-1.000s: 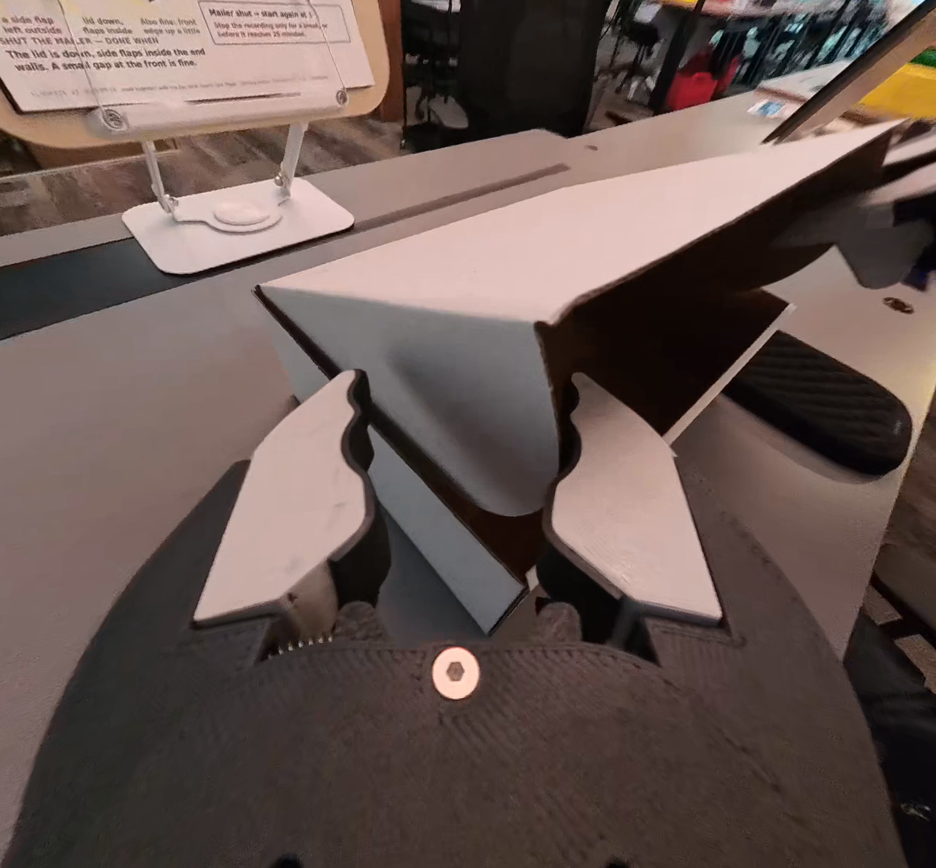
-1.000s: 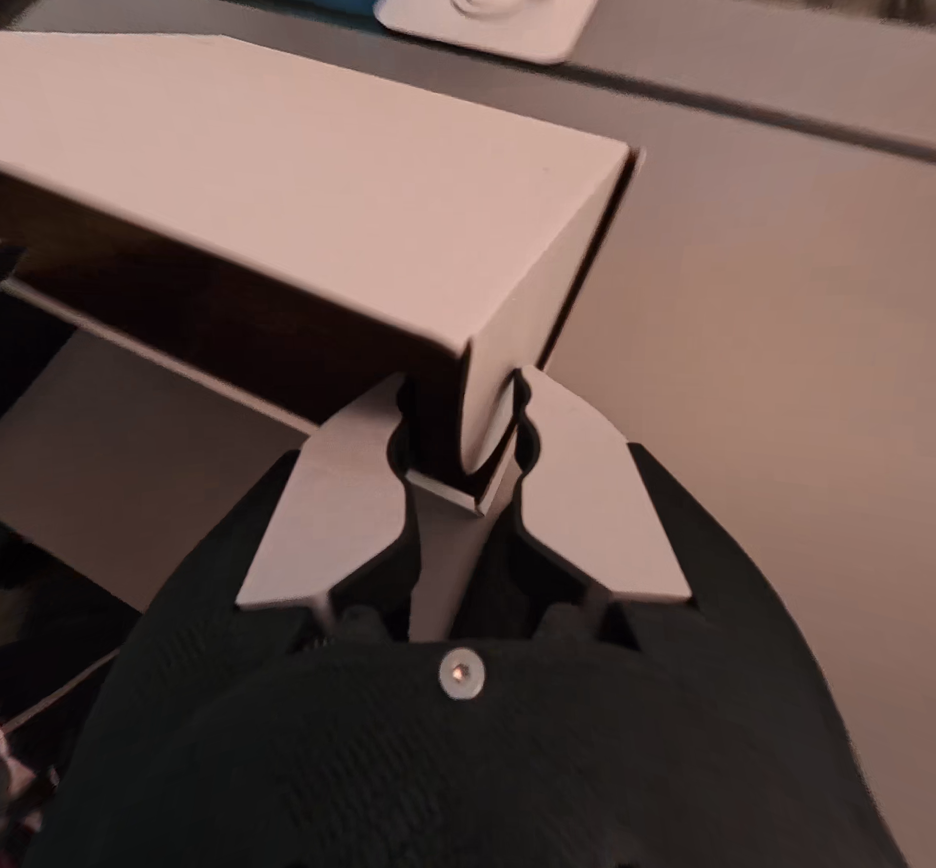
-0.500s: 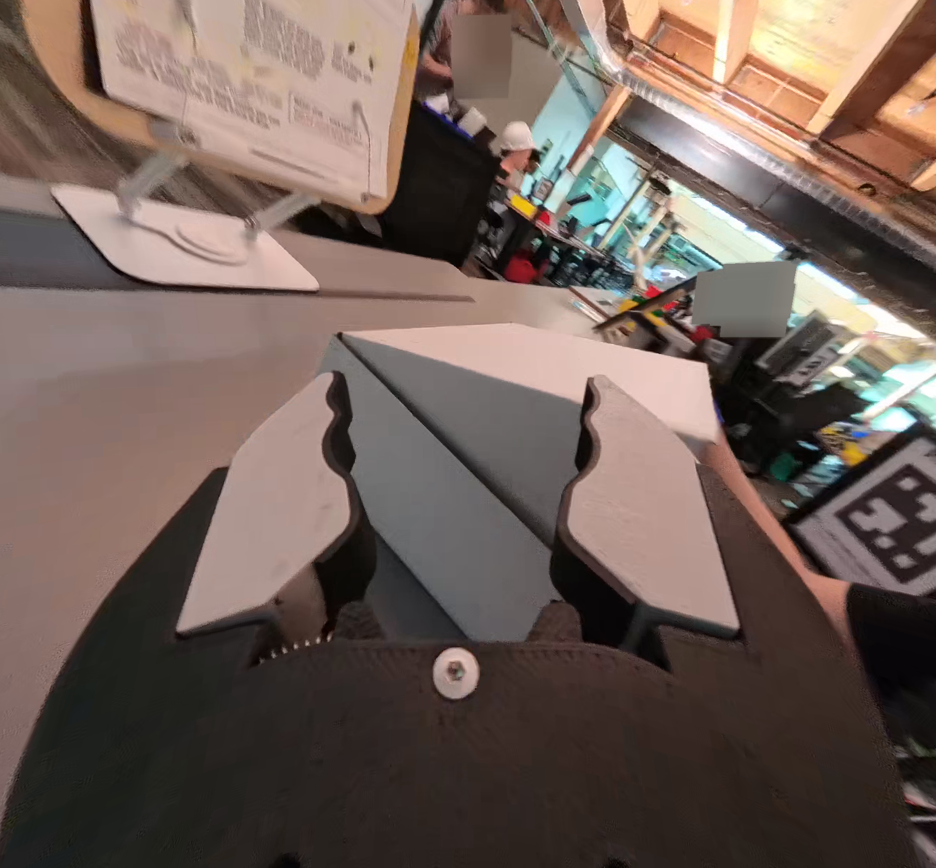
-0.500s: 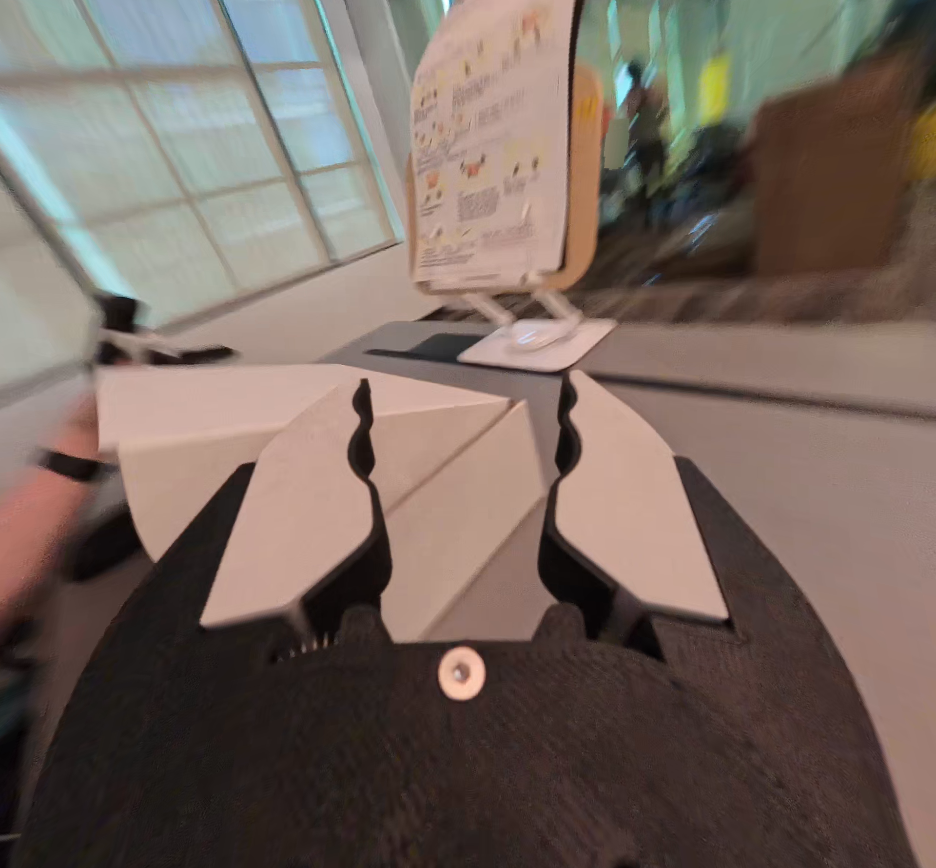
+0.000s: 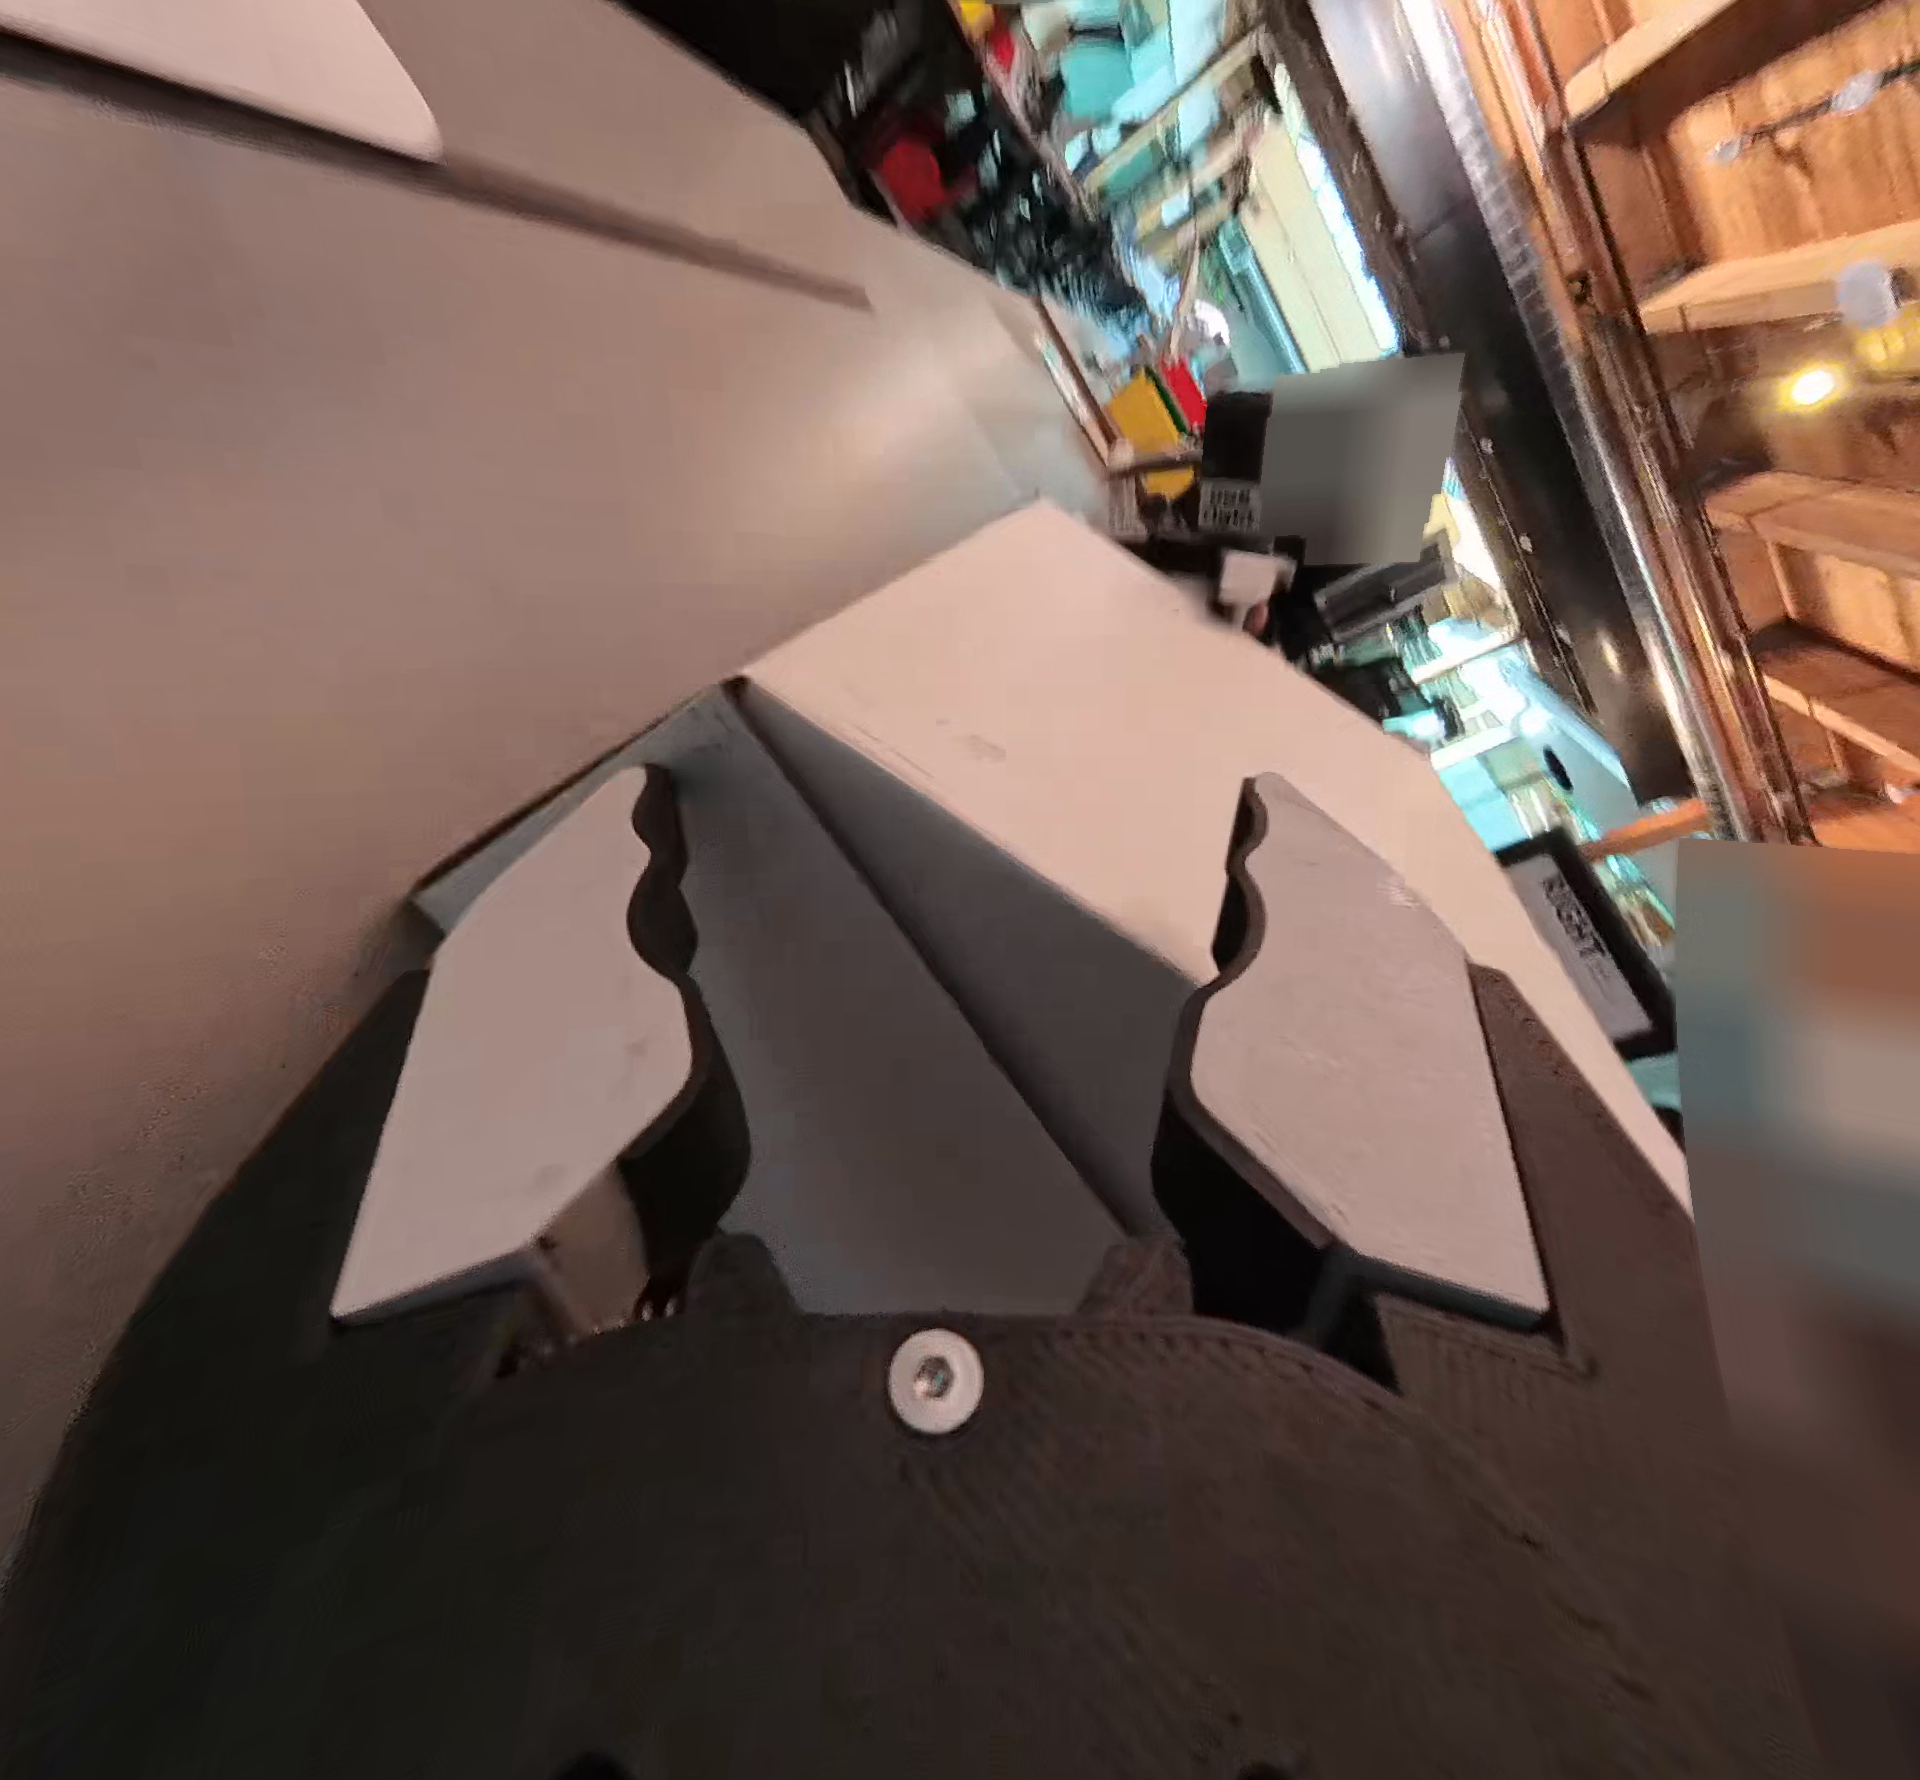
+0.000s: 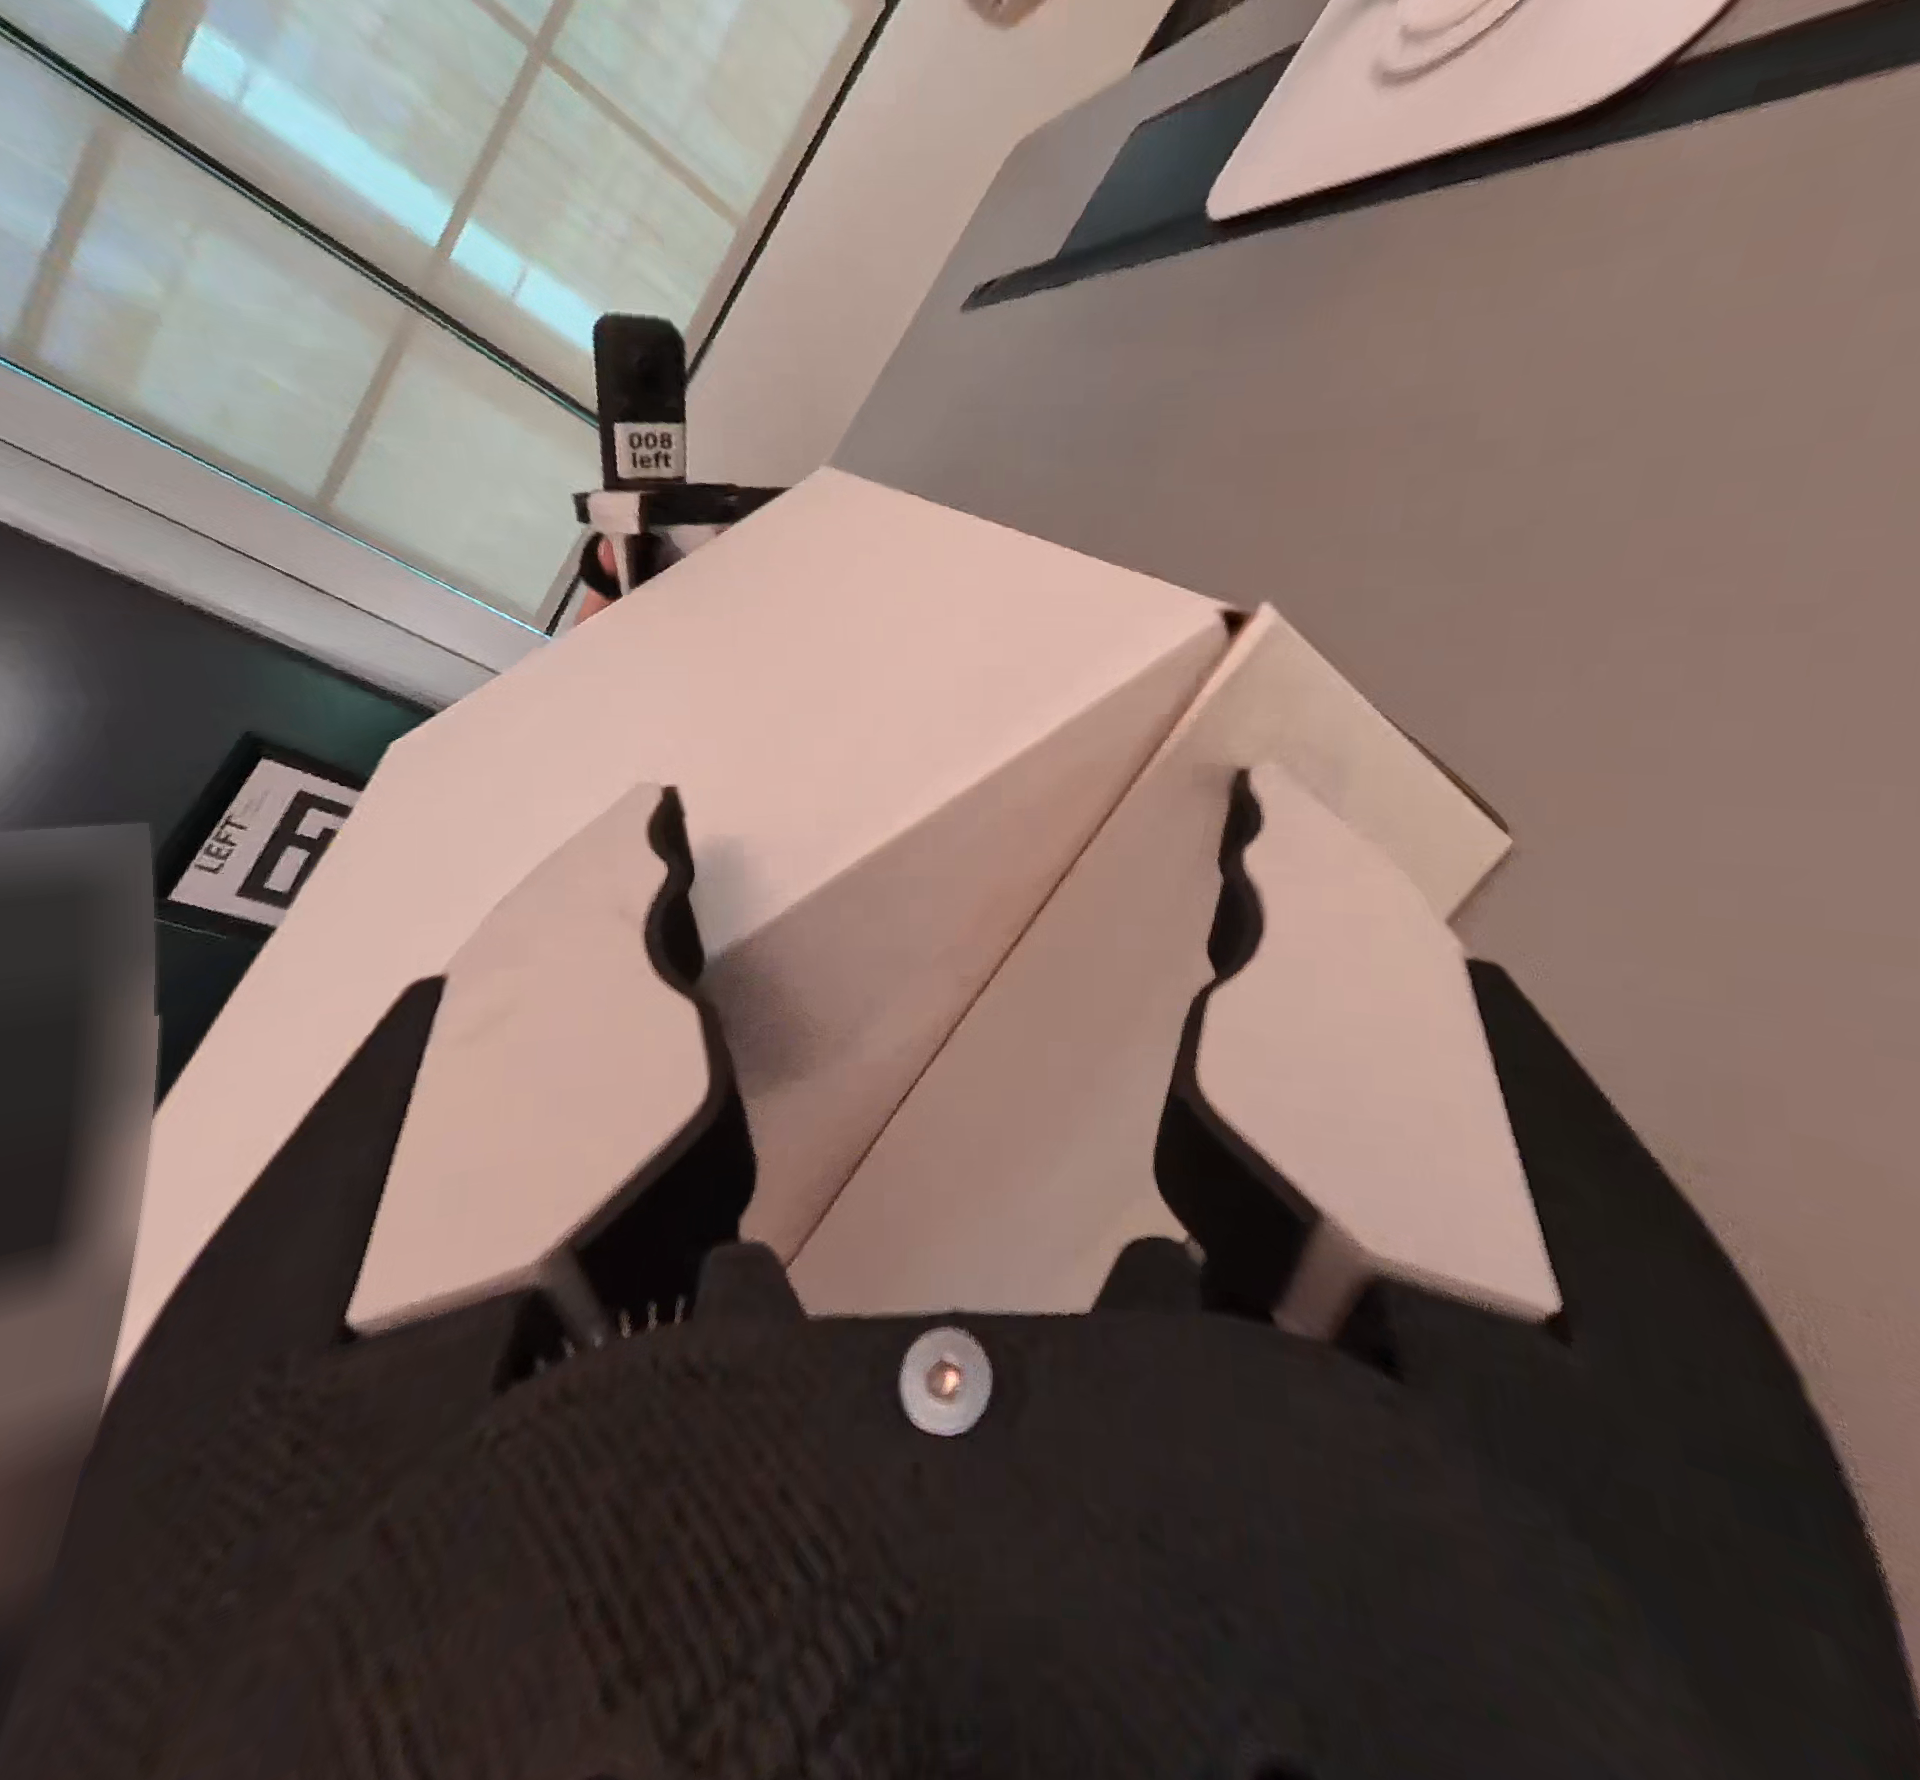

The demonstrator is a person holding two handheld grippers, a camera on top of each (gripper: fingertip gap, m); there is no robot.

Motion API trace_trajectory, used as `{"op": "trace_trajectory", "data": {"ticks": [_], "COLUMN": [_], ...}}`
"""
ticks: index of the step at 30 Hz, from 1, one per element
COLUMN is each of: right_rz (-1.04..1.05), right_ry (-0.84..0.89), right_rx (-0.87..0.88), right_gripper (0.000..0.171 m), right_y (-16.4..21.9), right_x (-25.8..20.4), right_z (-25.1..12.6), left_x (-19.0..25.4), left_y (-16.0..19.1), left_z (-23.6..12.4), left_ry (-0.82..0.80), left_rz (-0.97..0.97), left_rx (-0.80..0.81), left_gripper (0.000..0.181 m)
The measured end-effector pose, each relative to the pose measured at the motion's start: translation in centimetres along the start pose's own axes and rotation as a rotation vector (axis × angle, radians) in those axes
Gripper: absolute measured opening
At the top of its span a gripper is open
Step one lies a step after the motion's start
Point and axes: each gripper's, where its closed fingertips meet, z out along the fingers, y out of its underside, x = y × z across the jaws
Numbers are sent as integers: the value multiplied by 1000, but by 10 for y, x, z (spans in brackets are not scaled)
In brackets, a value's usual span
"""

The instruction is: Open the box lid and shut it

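Grey matte tabletop (image 5: 436, 442), white box (image 5: 1049, 691) resting on it, lid down. Left hand-held gripper (image 5: 951, 883) and right hand-held gripper (image 6: 951, 883) spread wide, gripping nothing. Windows (image 6: 343, 172) left; wooden shelving (image 5: 1766, 172) beyond far edge.

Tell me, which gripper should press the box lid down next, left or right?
Probably either, with a slight edge to the right. Both the left gripper and right gripper have open jaws straddling a side of the white box. The right view shows the side flap sticking out, likely needing tucking.
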Motion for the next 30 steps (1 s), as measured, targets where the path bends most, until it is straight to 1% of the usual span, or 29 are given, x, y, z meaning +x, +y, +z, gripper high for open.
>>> {"op": "trace_trajectory", "data": {"ticks": [1, 2, 7, 11, 14, 16, 20, 23, 26, 30], "right_rz": [-12, -23, 6, -24, -116, -160, -211, -166, -146, -148], "right_ry": [18, 27, 35, 59, 102, 112, 87, 73, 70, 82], "right_rx": [-16, -30, -43, -83, -122, -128, -90, -80, -84, -97], "right_gripper": [98, 97, 96, 92, 87, 86, 84, 82, 82, 82], "right_y": [1, 1, 3, 7, 12, 14, 17, 21, 23, 24], "right_x": [0, -1, -3, -1, 3, 3, 4, 7, 7, 5], "right_z": [1, 0, 1, 3, 4, 5, 3, 3, 4, 2], "left_x": [-3, -4, -4, -6, -12, -16, -16, -14, -2, 24], "left_y": [1, 0, 3, 13, 29, 35, 35, 35, 37, 60], "left_z": [4, 4, 4, 4, 4, 4, 3, 1, -7, -23], "left_ry": [-29, -56, -65, -110, -166, -183, -163, -148, -93, -28], "left_rz": [21, 48, 44, 88, 138, 138, 133, 123, 101, 79], "left_rx": [-7, -10, -56, -154, -268, -296, -265, -244, -208, -206], "left_gripper": [100, 97, 99, 99, 97, 97, 97, 96, 97, 96]}}
